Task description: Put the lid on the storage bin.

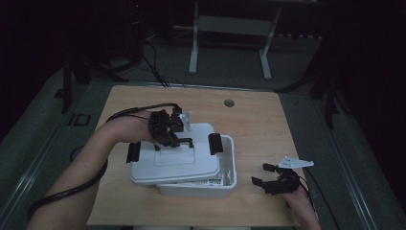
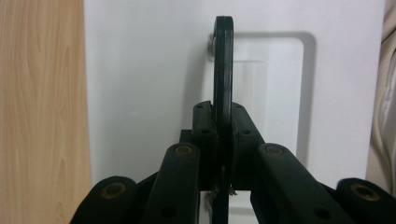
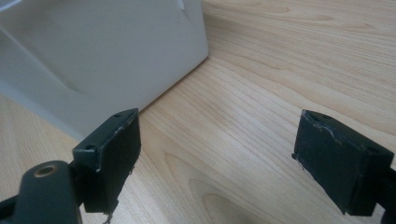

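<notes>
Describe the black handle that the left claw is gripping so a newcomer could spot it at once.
Start at the white storage box in the middle of the wooden table. Its white lid sits askew on top, shifted toward the left. The handle is the thin black bar standing upright at the lid's centre, pinched in the left claw, unlike the two black latches at the lid's ends.

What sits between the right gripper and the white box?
Nothing: only bare table separates the open right gripper from the white box, as both the high view and the right gripper view show.
</notes>
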Available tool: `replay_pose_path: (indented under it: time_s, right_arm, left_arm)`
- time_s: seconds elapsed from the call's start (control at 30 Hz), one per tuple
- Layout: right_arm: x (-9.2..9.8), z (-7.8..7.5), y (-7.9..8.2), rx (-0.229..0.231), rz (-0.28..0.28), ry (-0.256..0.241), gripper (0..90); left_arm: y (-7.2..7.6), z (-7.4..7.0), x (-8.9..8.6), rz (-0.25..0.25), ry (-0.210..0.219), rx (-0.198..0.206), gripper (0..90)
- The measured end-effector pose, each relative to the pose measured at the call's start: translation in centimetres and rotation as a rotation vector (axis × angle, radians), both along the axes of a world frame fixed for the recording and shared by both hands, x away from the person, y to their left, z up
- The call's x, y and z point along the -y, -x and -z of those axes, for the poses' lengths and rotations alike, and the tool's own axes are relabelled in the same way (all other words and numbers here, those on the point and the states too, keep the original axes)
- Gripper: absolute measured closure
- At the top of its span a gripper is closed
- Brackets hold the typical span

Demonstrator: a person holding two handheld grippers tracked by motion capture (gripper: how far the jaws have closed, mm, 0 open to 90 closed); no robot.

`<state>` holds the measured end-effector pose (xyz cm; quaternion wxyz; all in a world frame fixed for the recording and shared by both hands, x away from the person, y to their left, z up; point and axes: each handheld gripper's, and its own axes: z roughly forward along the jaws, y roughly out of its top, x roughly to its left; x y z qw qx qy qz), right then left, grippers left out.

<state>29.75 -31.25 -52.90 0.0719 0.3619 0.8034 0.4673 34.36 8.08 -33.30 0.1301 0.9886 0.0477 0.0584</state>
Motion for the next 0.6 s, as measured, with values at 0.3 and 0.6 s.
replay_pose_path:
  time_s: [0.3,0.6]
  right_arm:
    - [0.2,0.0,0.1,0.002,-0.002,-0.002,14.5]
    - [0.0,0.1,0.1,0.002,-0.014,0.000,14.5]
  left_arm:
    - [0.0,0.8,4.6,0.063,-0.017,-0.007,83.6]
    - [-0.2,1.8,6.0,0.075,-0.047,-0.020,83.5]
